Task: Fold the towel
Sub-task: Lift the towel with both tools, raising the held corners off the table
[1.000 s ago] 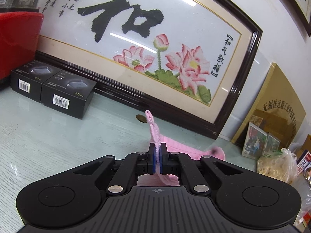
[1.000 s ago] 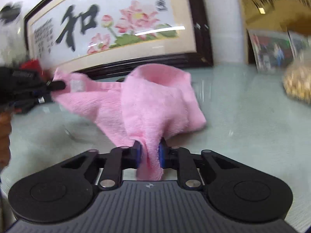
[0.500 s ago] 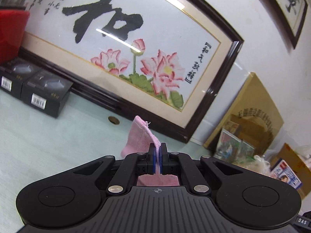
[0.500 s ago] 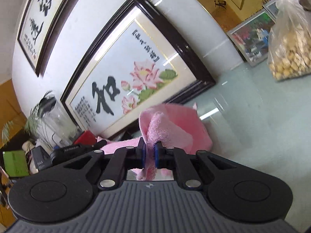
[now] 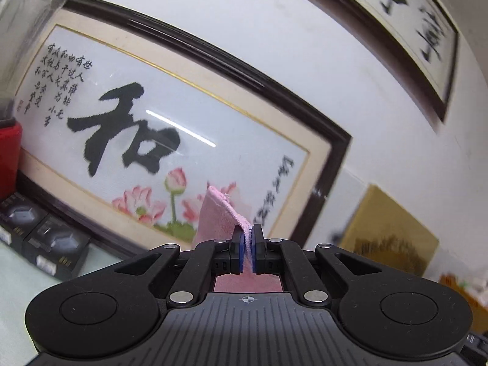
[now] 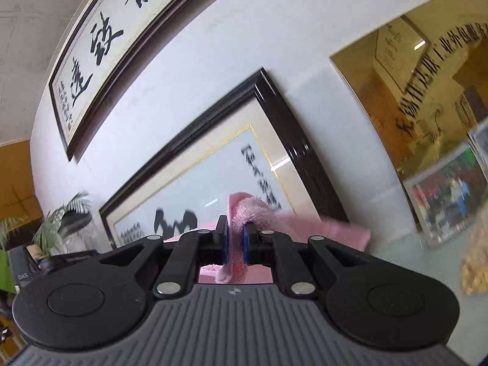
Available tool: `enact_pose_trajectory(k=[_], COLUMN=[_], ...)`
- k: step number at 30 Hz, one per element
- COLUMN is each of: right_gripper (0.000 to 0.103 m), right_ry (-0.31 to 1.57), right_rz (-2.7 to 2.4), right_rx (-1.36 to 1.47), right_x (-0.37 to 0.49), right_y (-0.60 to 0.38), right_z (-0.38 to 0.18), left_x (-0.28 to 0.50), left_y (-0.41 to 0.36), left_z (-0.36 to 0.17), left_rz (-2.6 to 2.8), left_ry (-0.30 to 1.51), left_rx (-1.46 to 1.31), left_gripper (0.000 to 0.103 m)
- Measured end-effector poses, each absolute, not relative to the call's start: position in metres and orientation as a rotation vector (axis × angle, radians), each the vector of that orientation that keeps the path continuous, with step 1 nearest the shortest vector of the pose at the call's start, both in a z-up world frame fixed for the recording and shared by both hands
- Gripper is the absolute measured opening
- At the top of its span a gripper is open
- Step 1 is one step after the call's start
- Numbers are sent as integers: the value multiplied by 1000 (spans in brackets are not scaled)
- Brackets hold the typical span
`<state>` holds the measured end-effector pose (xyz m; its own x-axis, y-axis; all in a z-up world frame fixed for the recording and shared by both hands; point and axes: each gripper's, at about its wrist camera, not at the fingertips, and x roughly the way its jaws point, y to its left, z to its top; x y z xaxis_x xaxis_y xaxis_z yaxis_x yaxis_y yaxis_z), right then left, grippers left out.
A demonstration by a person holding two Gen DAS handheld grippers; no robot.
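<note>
Although both cameras looked forward along their fingers, most of the pink towel (image 5: 213, 216) hung below or behind the black bodies of the tools, so its full shape and how it draped could not be made out. Only a pointed corner rose above the left claw (image 5: 247, 251), and a small patch showed through the gap under the fingers. That left claw was pressed nearly together, its blue pads pinching a thin edge of the towel. The right claw (image 6: 235, 245) stood slightly wider, clamped on a thicker, bunched fold of the same towel, whose fuzzy loop bulged over the top and whose tail hung down between the fingers. From the right wrist view, a blurred pink band ran out to the right of the fingers, too smeared to read its edge.

Beyond the left claw, a large framed embroidery (image 5: 170, 128) with a black character and pink lotus flowers leaned against the white wall (image 5: 274, 30), its lower part hidden by the towel corner and the tool. Two black boxes (image 5: 52, 244) sat on the pale green table (image 5: 18, 280) at the left, cut off by the tool's body. A gold plaque (image 5: 390, 231) stood at the right, blurred. Above, a framed calligraphy piece (image 5: 408, 24) was cropped by the picture's edge. A clear container (image 5: 27, 24) at the upper left was only partly seen.
</note>
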<state>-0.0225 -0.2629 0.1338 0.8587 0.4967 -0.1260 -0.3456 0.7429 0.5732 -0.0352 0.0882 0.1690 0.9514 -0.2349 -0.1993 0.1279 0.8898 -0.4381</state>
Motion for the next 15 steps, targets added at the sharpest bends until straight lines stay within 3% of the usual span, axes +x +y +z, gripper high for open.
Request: enact_pose_trajectory(k=[7,10,12,15], right_gripper=[20,33,59,60], right_ry=[696,670,616,549], right_rz=[420,358,312,261], right_rx=[648,669,644,588], right_x=[-95,-129,-143,-153], right_y=[-283,-302,-310,-314], right_z=[11,-1,6,17], left_x=[-100,-137,-150,-161], left_y=[90,99,103,113], left_z=[52,38,42,48], left_rz=[-227,-255,-247,-253], left_ry=[594,561,521,489], left_rx=[-365,-357,-327,-349], left_gripper=[8,11,22,31])
